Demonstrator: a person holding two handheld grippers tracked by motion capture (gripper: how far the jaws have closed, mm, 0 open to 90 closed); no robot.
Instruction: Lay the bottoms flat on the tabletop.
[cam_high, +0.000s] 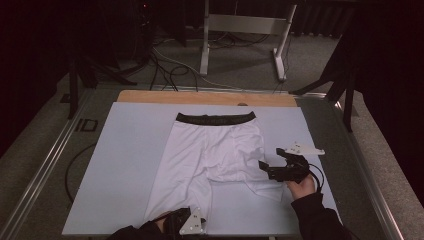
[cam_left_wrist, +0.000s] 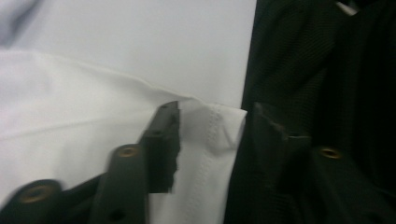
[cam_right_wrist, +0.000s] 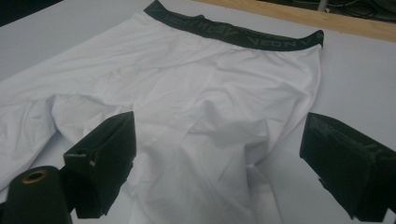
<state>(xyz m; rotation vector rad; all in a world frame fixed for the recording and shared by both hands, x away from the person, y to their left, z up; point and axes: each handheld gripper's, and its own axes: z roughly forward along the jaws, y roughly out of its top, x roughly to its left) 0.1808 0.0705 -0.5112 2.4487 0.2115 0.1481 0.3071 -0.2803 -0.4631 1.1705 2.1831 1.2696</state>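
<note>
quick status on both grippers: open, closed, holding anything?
Left gripper: fingers apart around the leg hem of the white shorts, not pressing on it.
Right gripper: fingers wide open above the shorts, holding nothing.

Both forearms wear dark, near-black sleeves; the right sleeve (cam_high: 317, 216) enters at 5 o'clock in the high view. The right gripper (cam_high: 272, 159) is matte black with a pale grey three-cornered plate (cam_high: 301, 149) on top and a black cable (cam_high: 318, 176) looping behind. The left gripper (cam_high: 181, 221) carries a similar screw-dotted plate. Its black fingers (cam_left_wrist: 163, 144) show brass-ringed holes and chipped edges.
</note>
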